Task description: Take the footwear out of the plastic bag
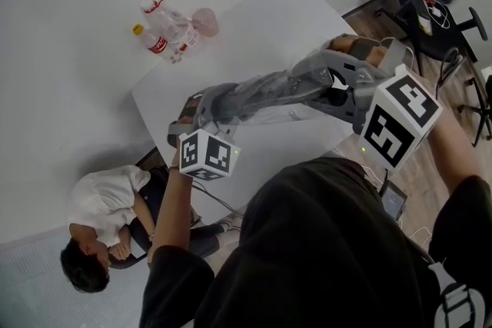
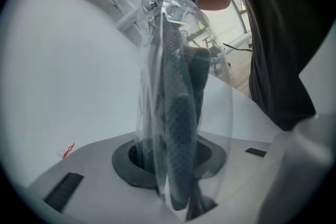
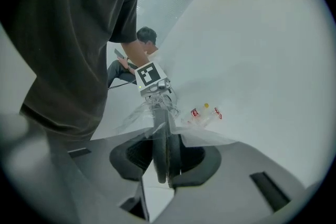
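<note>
A clear plastic bag (image 1: 265, 92) with dark grey footwear (image 1: 304, 84) inside hangs stretched between my two grippers above the white table (image 1: 269, 19). My left gripper (image 1: 192, 119) is at the bag's left end. In the left gripper view the left gripper (image 2: 178, 186) is shut on the plastic bag (image 2: 215, 113), with the textured grey footwear (image 2: 178, 128) inside it. My right gripper (image 1: 346, 88) is at the other end. In the right gripper view the right gripper (image 3: 165, 165) pinches the footwear (image 3: 165, 144), and loose plastic (image 3: 210, 139) flares around it.
Plastic bottles in a clear bag (image 1: 173, 31) lie at the table's far left. A person (image 1: 108, 226) sits on the floor at lower left. A black chair (image 1: 434, 15) stands at upper right on the wooden floor. A small device (image 1: 392, 201) lies near my right side.
</note>
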`<state>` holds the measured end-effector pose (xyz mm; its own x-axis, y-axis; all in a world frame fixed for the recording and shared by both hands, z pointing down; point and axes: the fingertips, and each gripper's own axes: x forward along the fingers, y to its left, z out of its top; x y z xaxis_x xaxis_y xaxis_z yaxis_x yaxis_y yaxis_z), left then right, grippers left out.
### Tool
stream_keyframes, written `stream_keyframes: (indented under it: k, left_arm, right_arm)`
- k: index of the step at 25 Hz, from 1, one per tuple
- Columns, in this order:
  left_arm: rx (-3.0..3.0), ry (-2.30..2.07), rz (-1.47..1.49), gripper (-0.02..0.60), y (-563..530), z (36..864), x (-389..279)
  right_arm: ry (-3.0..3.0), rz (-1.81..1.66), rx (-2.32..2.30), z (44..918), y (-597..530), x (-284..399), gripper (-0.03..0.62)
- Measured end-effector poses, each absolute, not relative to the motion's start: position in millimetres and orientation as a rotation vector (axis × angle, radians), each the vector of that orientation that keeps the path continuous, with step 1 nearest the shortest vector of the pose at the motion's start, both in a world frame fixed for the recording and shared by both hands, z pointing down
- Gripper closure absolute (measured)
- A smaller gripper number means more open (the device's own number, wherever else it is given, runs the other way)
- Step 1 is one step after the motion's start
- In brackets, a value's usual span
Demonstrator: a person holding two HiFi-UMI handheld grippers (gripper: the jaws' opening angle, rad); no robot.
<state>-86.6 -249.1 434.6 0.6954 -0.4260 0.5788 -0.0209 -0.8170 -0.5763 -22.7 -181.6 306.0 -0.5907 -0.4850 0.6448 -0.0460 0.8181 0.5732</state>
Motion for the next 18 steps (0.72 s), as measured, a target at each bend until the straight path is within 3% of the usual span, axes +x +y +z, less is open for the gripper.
stream_keyframes:
  k: [18]
  left_arm:
    - [-2.455,0.352,-1.106,0.453,-248,479,-106]
  right_arm:
    - [-2.181,-0.569,0.417,316,-179,-12,0.507]
